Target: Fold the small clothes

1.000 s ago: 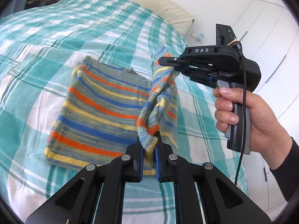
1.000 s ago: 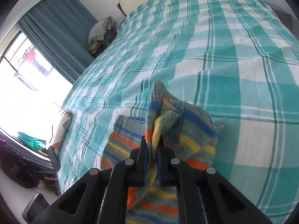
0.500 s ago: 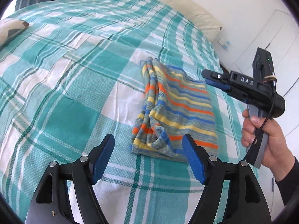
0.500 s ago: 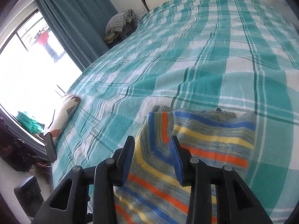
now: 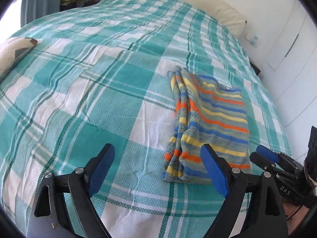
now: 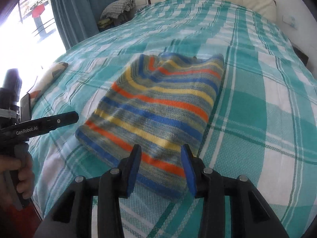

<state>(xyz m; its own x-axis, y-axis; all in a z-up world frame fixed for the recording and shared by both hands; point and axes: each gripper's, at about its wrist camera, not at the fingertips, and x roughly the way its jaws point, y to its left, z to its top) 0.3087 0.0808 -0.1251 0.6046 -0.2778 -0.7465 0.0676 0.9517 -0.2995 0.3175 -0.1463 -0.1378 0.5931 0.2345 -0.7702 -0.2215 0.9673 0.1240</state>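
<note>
1. On the checked bedspread (image 5: 111,107), right of centre in the left wrist view, the striped jumper (image 5: 210,123) lay folded in a narrow stack, with its rolled edges bunched along the left side.
2. Left gripper (image 5: 158,170) stood over bare cloth left of the jumper, jaws spread wide with nothing between them; they had just been opening.
3. Right gripper (image 6: 160,170) hung low over the jumper's near edge, jaws part open and clear of the knit; they too had just been opening, with nothing pinched.
4. Step in hand, as I judged it: release and draw back after a fold. To do it well, lift both tools clear without snagging the knit, then check the bunched left edge; it looked uneven and could want a light press or tuck before another fold.
5. A second earlier both grippers pinched a raised, twisted fold of the jumper above its flat part. Since then the fold had been laid over, both grips let go, and the left gripper had shifted off to the side.
</note>
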